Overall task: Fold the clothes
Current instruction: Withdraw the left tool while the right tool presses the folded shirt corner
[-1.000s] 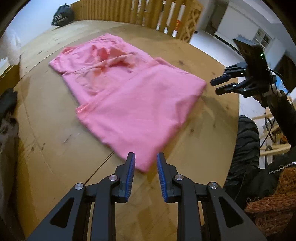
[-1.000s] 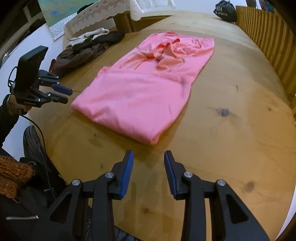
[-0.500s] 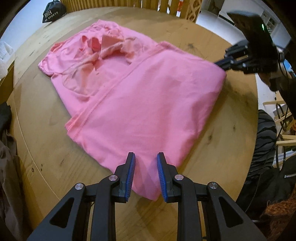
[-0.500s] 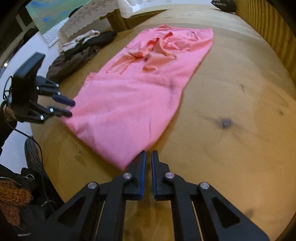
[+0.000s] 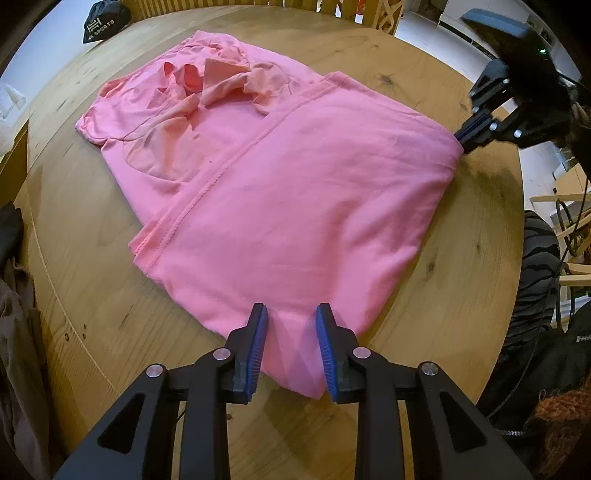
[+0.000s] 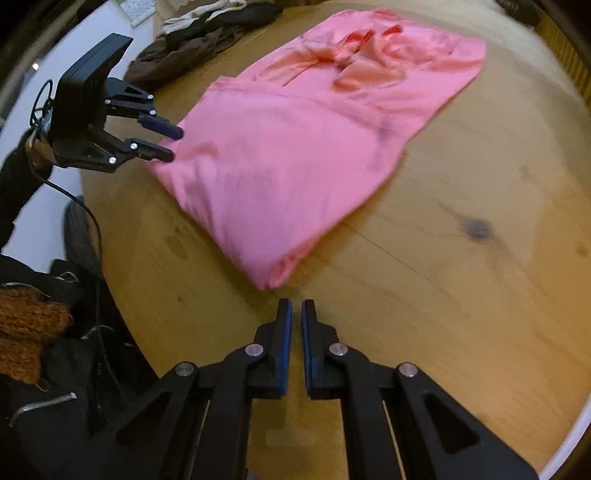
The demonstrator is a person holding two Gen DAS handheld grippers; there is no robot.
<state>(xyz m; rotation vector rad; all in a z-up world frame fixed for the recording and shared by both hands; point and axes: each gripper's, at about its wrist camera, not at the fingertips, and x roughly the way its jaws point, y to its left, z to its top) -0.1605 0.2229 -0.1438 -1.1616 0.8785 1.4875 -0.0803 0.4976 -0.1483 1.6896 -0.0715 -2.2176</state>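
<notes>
A pink garment (image 5: 295,192) lies folded on the round wooden table (image 5: 92,295), its rumpled collar end at the far side. My left gripper (image 5: 290,310) straddles one near corner; its jaws are opening, the cloth lies loose between the blue pads, and nothing is pinched. The right wrist view shows the left gripper (image 6: 174,144) with fingers apart over the same pink garment (image 6: 295,147). My right gripper (image 6: 296,301) is shut just short of the other near corner, with no cloth between its pads. In the left wrist view the right gripper (image 5: 461,138) touches that corner.
A black bag (image 5: 105,24) sits at the table's far edge. A heap of dark clothes (image 6: 207,40) lies beside the garment's far end. A person's dark jacket and orange knit (image 6: 26,325) are close to the near table edge (image 6: 122,295).
Both grippers moved in to the garment's near corners. The right jaws went from apart to shut. The left jaws now have the cloth corner between them.
</notes>
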